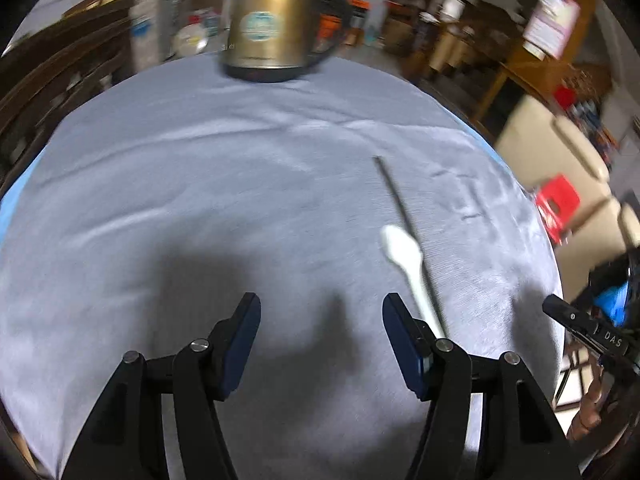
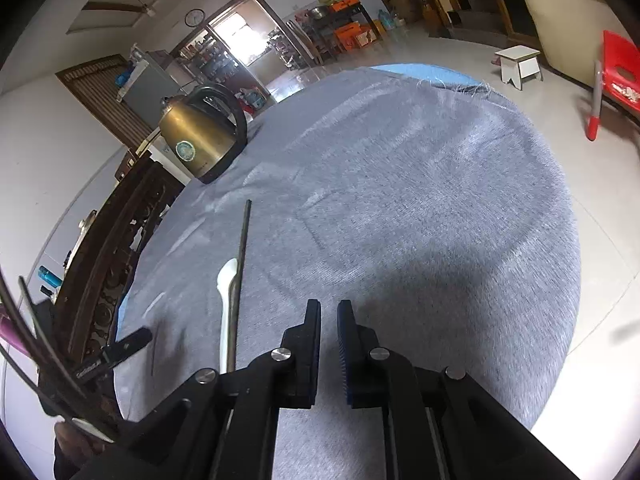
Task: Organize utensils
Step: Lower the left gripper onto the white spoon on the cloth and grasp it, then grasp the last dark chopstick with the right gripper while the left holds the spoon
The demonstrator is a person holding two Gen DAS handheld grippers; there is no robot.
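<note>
Left wrist view: left tongs (image 1: 321, 312) well apart, empty above surface (image 1: 200, 184); right tongs (image 2: 329, 312) nearly together, empty; white spoon (image 1: 404, 256) beside thin dark stick (image 1: 404, 220), kettle (image 1: 268, 24) well beyond

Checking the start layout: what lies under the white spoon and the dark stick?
Both the white spoon and the dark stick lie side by side on the grey cloth. A blue layer shows at the cloth's edge; the table beneath is covered.
</note>
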